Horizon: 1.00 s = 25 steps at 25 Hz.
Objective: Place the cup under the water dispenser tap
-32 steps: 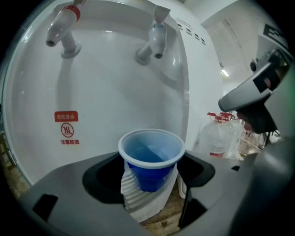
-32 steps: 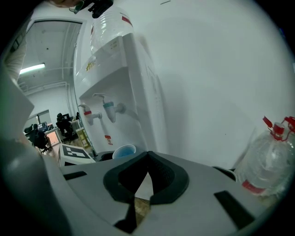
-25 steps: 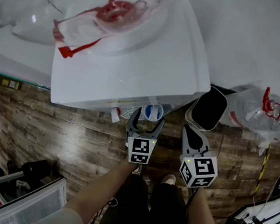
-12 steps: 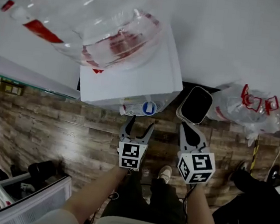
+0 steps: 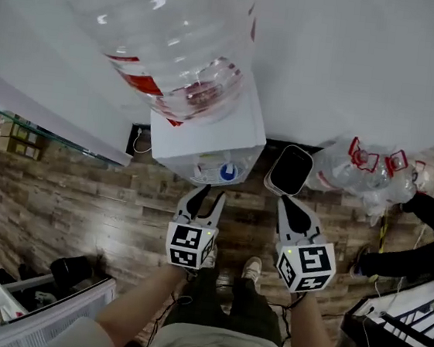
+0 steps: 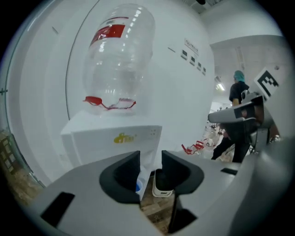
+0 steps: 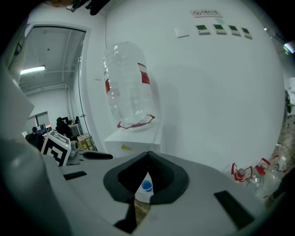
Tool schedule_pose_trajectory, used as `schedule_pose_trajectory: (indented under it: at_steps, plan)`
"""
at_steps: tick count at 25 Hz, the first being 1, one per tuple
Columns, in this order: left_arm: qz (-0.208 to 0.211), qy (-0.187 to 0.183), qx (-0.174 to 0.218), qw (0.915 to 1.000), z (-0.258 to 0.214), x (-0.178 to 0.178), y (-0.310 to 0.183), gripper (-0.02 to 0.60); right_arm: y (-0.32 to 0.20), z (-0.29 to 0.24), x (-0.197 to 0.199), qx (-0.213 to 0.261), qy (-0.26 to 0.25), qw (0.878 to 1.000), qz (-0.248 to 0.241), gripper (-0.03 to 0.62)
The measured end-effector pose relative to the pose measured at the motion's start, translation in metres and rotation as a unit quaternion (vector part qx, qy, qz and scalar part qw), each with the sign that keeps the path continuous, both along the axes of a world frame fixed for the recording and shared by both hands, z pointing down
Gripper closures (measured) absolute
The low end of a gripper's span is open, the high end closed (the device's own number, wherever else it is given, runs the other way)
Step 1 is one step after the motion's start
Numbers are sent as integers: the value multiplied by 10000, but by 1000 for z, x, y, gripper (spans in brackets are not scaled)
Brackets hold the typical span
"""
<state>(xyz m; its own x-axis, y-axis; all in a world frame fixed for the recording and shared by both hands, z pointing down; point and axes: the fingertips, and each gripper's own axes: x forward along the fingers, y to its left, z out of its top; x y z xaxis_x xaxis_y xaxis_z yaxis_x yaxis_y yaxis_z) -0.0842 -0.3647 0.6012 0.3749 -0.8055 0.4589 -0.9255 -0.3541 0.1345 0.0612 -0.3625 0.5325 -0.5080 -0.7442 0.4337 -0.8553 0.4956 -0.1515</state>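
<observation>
Wooden floor (image 5: 66,198) filled the far left of the head view. On it, against the wall, stood a white water dispenser (image 5: 204,148) with a large clear bottle (image 5: 170,39) upended on top. A small blue cup (image 5: 227,172) stood upright, mouth up, in the recess at the dispenser's front. I judged it to be already beneath the tap, though the tap itself was too small for me to make out. The left gripper (image 5: 209,196) hung in front of the dispenser, aimed forward and somewhat down. Its fingers (image 6: 123,174) were parted and closing with nothing between them; only the distant cup and a bin showed through the gap. The cup lay ahead of and below those fingers, slightly to their right and clear of them. Further right, the bin (image 5: 290,171), with its dark opening, stood just beside the dispenser. The right gripper (image 5: 289,207) hung in front of that bin, its fingers clenched tip to tip on nothing. I reckoned the left gripper was the nearer one to the cup, so any nudge or re-grip would fall to it, coming in low toward the cup's side. At far right, empty bottles (image 5: 369,167) with red handles lay by the wall.
</observation>
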Motion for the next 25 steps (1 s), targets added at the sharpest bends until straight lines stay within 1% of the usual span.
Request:
schedule_pose_trajectory:
  at_steps: [4, 8, 13, 15, 18, 21, 23, 25]
  plan:
    - [46, 29, 309, 9995, -64, -9, 12, 452, 16, -57, -1, 261, 8, 9996, -63, 588]
    - [119, 98, 778, 9969, -132, -9, 25, 469, 36, -110, 0, 523, -22, 9985, -186, 588]
    - [329, 121, 1233, 9918, -211, -3, 40, 480, 60, -180, -4, 1076, 280, 9925, -511, 588]
    - [447, 70, 1432, 9887, -242, -1, 44, 480, 66, -206, -7, 1314, 302, 9892, -579, 588]
    - [572, 5, 1730, 9833, -281, 1, 54, 480, 78, -241, -8, 1569, 214, 9858, -554, 588]
    - [687, -8, 2062, 9761, -315, 5, 64, 495, 90, -279, -3, 2031, 330, 9778, -400, 588]
    - [758, -38, 2250, 9714, -333, 5, 69, 519, 96, -302, 0, 2335, 167, 9719, -246, 588]
    - [751, -23, 2350, 9691, -347, 4, 75, 537, 103, -319, 0, 2472, -128, 9686, -219, 588]
